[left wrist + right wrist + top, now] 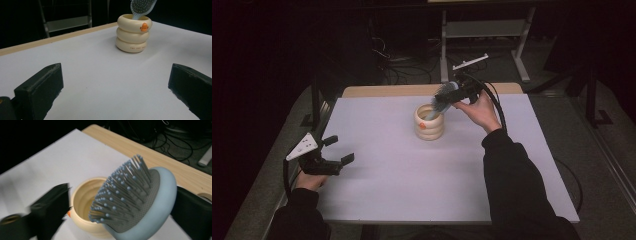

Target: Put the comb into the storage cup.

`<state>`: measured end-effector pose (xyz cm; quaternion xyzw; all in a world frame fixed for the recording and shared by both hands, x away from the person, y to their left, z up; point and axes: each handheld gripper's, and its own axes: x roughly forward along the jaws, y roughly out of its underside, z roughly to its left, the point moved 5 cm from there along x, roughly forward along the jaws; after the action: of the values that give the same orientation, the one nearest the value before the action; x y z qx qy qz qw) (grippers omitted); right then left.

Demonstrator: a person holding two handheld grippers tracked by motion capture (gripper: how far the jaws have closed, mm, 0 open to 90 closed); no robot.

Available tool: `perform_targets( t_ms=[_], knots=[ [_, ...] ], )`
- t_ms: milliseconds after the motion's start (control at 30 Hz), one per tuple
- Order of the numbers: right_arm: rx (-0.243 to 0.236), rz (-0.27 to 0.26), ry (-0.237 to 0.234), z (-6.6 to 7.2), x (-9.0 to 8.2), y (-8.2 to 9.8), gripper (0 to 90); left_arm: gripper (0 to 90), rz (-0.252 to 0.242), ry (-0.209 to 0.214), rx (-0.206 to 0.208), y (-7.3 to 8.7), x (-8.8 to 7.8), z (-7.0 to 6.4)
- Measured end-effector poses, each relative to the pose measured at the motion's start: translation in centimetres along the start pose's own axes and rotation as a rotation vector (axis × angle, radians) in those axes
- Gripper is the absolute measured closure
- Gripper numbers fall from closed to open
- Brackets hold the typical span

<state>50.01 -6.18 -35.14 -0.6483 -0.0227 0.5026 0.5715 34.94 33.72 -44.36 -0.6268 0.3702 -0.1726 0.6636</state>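
Right gripper view: hairbrush (140, 205), pale blue w/ grey bristles, stands handle-down in the cream ringed cup (87, 212), head leaning out over the rim. Right tool (120, 202) jaws wide either side of the head, pads not pressing. Cup sits mid-bench (382, 165). Left tool (334, 150) wide, empty, near bench's left edge.

Left gripper (339, 150) parked low near the table's left edge, jaws wide; right gripper (451, 95) raised near the far edge, jaws parted.
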Motion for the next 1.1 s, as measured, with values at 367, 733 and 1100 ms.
perform_targets(
  t_ms=[367,733,1100],
  knots=[
    [-0.04,0.001,-0.026,0.1,-0.8,0.9,0.0,0.0,-0.003,-0.003,-0.005,-0.1,-0.1,-0.1],
    [-0.033,-0.033,0.009,-0.8,-2.1,2.4,0.0,0.0,0.001,-0.004,-0.009,0.1,-0.1,-0.1],
    [-0.009,-0.074,-0.024,-1.7,-3.9,3.7,0.0,0.0,0.009,0.001,-0.009,0.3,-0.1,0.0]
  ],
)
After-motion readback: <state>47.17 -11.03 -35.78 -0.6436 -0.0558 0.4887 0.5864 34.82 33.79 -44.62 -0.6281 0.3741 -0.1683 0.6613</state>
